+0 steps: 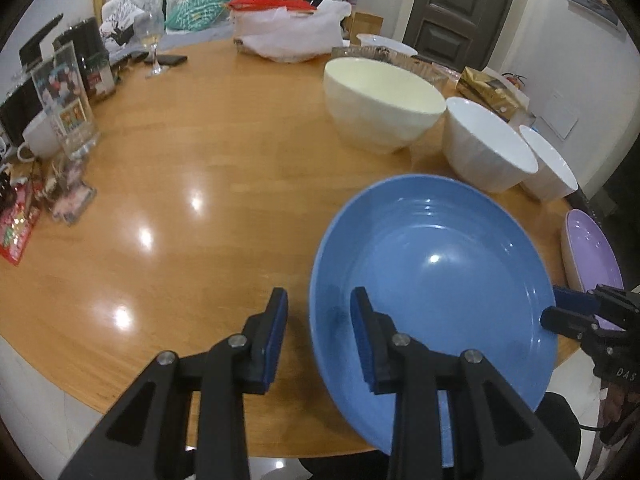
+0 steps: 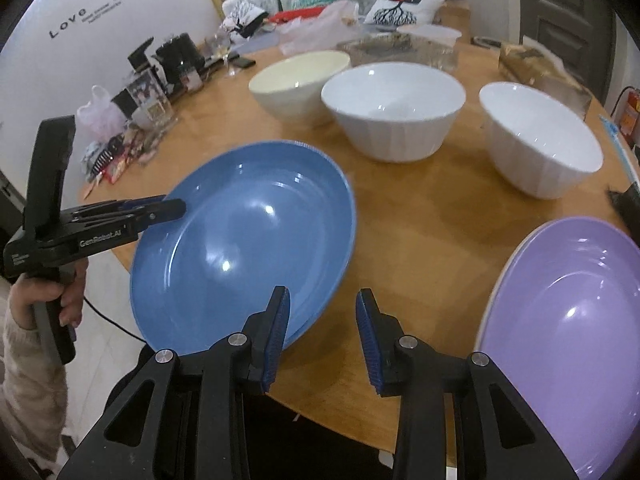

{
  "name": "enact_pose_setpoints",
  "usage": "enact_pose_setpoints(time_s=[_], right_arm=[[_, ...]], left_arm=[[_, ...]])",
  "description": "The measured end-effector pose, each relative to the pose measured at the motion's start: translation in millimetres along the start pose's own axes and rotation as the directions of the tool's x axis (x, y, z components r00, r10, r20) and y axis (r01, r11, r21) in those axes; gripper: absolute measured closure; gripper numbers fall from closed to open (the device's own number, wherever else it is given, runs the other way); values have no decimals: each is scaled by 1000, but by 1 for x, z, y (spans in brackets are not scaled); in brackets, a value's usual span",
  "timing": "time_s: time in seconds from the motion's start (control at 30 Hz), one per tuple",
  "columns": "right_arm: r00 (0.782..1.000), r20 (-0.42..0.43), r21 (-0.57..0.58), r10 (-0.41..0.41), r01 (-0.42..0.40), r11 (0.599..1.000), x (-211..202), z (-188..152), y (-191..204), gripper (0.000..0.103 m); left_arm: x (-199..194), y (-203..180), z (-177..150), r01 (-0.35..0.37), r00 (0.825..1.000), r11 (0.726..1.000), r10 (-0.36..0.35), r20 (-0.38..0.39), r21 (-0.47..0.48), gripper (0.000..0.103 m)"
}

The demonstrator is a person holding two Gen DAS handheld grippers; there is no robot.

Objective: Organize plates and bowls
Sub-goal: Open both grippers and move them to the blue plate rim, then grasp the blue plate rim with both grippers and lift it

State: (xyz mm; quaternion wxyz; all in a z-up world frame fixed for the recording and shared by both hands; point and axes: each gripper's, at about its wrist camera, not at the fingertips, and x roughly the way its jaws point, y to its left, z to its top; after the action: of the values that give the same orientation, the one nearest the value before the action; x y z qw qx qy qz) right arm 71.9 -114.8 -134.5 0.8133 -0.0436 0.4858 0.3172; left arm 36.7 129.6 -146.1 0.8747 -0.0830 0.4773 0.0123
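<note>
"GenRobot.AI" was printed on the left gripper, "Love" on the wall. A glossy blue plate was straddled at opposite rims by both narrowly parted grippers, the right gripper included, at the wooden table's near edge.

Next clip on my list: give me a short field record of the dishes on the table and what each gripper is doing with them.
surface: round wooden table
plates: blue plate at the near edge; purple plate to its right
bowls: cream bowl, white bowl, second white bowl, in a row behind the plates, all upright and empty
left gripper: jaws apart astride the blue plate's left rim, pads not pressing it
right gripper: jaws apart astride the blue plate's right rim, no grip seen
stacking: none yet
</note>
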Motion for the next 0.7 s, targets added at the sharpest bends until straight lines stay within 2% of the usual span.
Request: enact_pose_setpoints(time_s=[0.27,0.4,0.7], right_arm=[[1000,-9,-3,8,-8,1000,4,-1,2,80],[1000,-8,-8,11,-11,1000,5,0,5,84],[1000,-1,-6,1,-1,1000,4,-1,6,84]], left_arm=[[2,-3,-3,17,1000,1000,-17,3,1,88],[1,-3,-3,15,1000,1000,-15,6,1,88],[1,-5,-3,18,1000,1000,-18,-2,6,89]])
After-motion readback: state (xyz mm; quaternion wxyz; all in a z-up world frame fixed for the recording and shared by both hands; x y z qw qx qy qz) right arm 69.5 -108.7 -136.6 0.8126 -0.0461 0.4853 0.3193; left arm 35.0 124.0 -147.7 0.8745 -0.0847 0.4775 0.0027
